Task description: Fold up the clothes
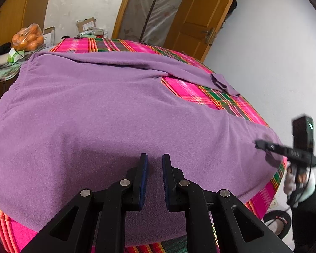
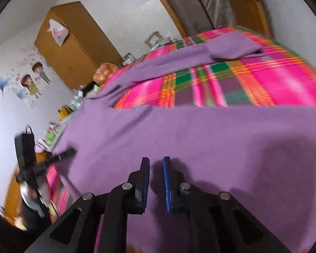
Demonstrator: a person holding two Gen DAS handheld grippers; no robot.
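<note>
1 purple sweater (image 1: 99, 105) lies spread flat on 1 bed w/ a pink-green plaid cover (image 1: 185, 88), filling most of it; 1 sleeve (image 1: 221, 80) angles off toward the far right edge w/ its cuff folded over, plaid showing btwn sleeve and body. 2 grippers. Left gripper (image 1: 154, 158) hovers over the near hem, jaws a narrow gap apart, nothing btwn them, only fabric underneath. Right gripper (image 2: 156, 161) sits over the sweater's near right part, also a narrow gap, nothing pinched; its view is motion-blurred. From the left cam the right gripper shows at the bed's right edge, tips by the sweater's corner, held by a hand (image 1: 292, 181). Around: 1 bag of oranges (image 1: 28, 37) on a cluttered side table at far left, some cardboard boxes (image 1: 86, 24) past the bed, 1 wooden door (image 1: 202, 14), 1 wooden wardrobe (image 2: 73, 42) w/ a plastic bag hung on it, cartoon wall stickers (image 2: 31, 80). Nothing lies on the sweater.
</note>
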